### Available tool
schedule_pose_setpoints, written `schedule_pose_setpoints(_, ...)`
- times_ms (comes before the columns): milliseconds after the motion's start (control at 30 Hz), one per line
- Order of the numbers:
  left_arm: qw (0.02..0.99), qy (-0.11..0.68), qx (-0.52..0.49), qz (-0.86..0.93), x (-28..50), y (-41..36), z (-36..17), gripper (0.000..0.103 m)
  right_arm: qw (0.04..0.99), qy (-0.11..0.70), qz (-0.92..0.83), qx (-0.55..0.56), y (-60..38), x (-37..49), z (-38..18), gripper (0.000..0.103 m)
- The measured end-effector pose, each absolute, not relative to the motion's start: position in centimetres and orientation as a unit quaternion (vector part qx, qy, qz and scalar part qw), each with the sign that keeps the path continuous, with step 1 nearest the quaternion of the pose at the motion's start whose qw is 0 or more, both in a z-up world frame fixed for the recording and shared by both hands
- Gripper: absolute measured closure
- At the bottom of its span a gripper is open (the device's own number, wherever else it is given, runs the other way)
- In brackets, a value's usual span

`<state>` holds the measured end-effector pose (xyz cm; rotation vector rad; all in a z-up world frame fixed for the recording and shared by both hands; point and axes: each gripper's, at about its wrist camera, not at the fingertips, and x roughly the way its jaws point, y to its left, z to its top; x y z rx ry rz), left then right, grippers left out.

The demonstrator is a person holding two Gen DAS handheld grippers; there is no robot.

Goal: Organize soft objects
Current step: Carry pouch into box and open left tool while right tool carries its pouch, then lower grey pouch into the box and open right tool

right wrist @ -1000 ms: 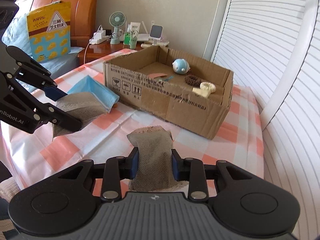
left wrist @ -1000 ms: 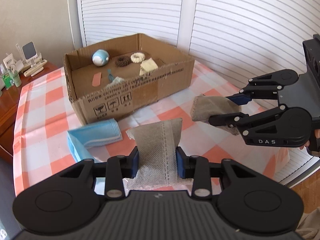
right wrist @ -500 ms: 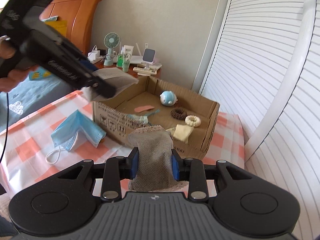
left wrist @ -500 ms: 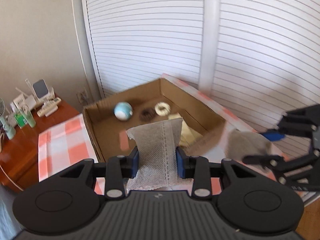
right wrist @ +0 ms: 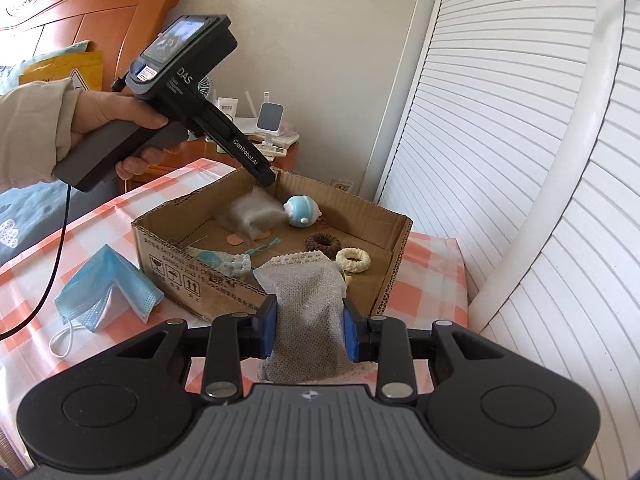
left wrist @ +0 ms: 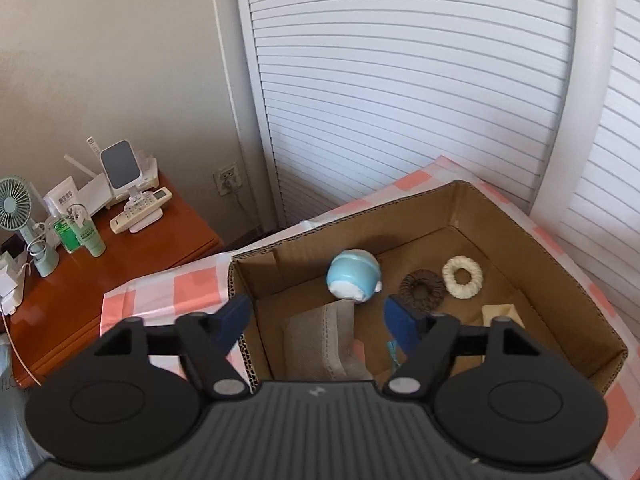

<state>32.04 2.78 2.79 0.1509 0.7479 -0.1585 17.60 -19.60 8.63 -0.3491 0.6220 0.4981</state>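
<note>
Two grey cloths show. The left hand-held gripper (left wrist: 318, 322) hangs over the box (left wrist: 560, 280) with jaws spread wide; one cloth (left wrist: 324, 336) lies in the box just under it. The right hand-held gripper (right wrist: 309, 326) grips the other cloth (right wrist: 308, 304), before the box.

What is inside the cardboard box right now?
Inside the cardboard box: grey cloth, blue-white ball toy, brown scrunchie, cream scrunchie. The left gripper hides the near floor.
</note>
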Motion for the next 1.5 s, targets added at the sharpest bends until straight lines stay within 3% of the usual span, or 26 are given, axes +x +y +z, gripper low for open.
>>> schedule_pose_setpoints(67,0.927,0.359,0.074,-0.074,31.5,3.3,3.0,0.023,0.907,0.303,0.239,-0.169,-19.6,17.9,8.5,0.066)
schedule_pose_setpoints(167,0.928,0.356,0.075,-0.082,29.7,3.7,3.6,0.011,0.907,0.305,0.237,-0.169,-19.6,18.2,8.5,0.066)
schedule_pose_setpoints(333,0.924,0.357,0.097,-0.093,25.1,4.0,5.0,0.007,0.905,0.310,0.237,-0.167,-19.1,18.7,8.4,0.066)
schedule_pose_setpoints(733,0.934,0.336,0.074,-0.099,12.7,5.3,5.1,0.003,0.907,0.311,0.232,-0.161,-16.8,20.4,9.6,0.066)
schedule_pose_setpoints(1167,0.934,0.348,0.037,-0.064,8.2,5.7,1.9,0.003,0.908,0.315,0.223,-0.167,-12.6,26.2,10.3,0.066)
schedule_pose_setpoints(1233,0.934,0.351,0.032,-0.066,8.0,6.0,1.7,0.003,0.907,0.317,0.221,-0.169,-11.8,27.5,10.2,0.059)
schedule_pose_setpoints(1300,0.934,0.351,0.028,-0.059,7.9,6.3,1.7,0.003,0.906,0.323,0.216,-0.170,-11.2,28.7,9.9,0.026)
schedule_pose_setpoints(1367,0.935,0.350,0.024,-0.053,7.7,6.7,1.7,0.003,0.906,0.327,0.209,-0.166,-10.9,29.9,9.4,0.006)
schedule_pose_setpoints(1500,0.934,0.353,0.017,-0.048,7.5,7.4,1.6,0.003,0.913,0.332,0.192,-0.139,-11.3,30.2,8.9,0.002)
